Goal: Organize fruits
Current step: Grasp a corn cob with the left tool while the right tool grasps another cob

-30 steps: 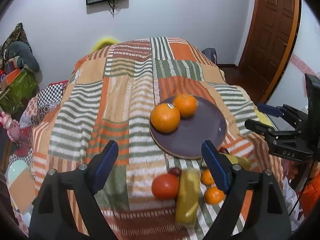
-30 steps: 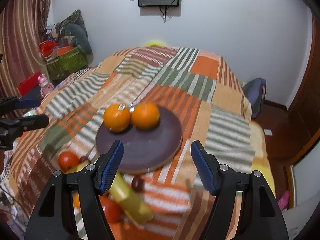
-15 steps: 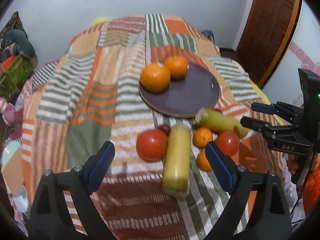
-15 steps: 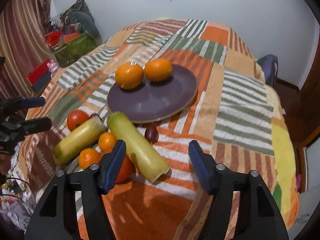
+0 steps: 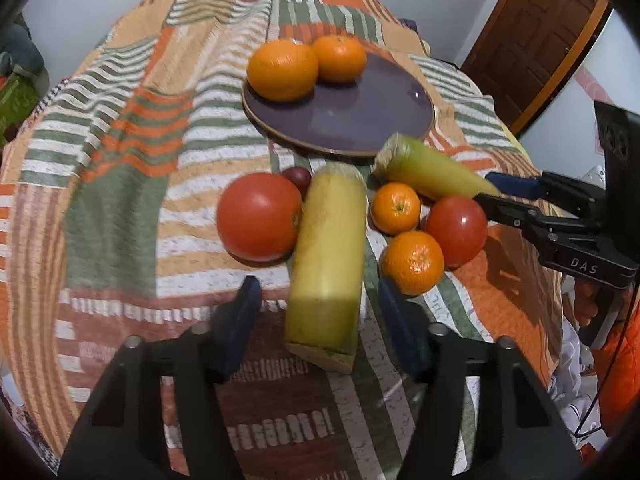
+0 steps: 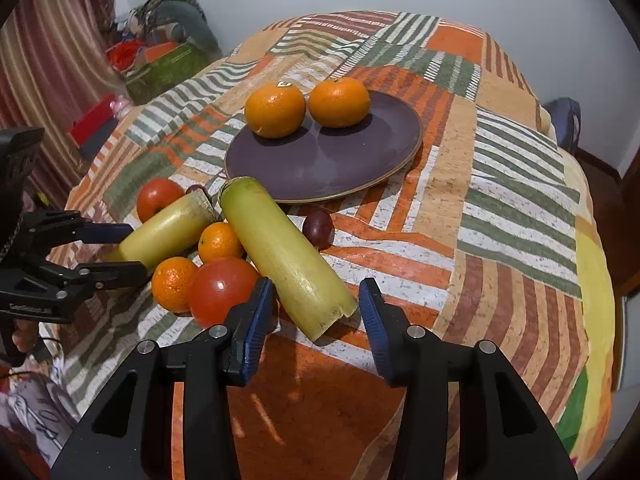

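A round table covered by a striped patchwork cloth [image 5: 120,184] is shown, with a dark purple plate [image 6: 320,164] carrying two oranges [image 6: 275,109] set well beyond both pairs of fingers. The left gripper [image 5: 316,312] is seen spread wide and holding nothing, the near cut end of a yellow-green stalk [image 5: 328,256] lying between its blue pads, with a tomato [image 5: 258,216] beyond the left pad and two small mandarins [image 5: 412,262] and a second tomato [image 5: 456,230] beyond the right. The right gripper [image 6: 316,312] is likewise spread and empty, the near end of another stalk [image 6: 280,252] lying just ahead between its fingers, and a small dark plum [image 6: 318,229] resting beside that stalk, short of the plate.
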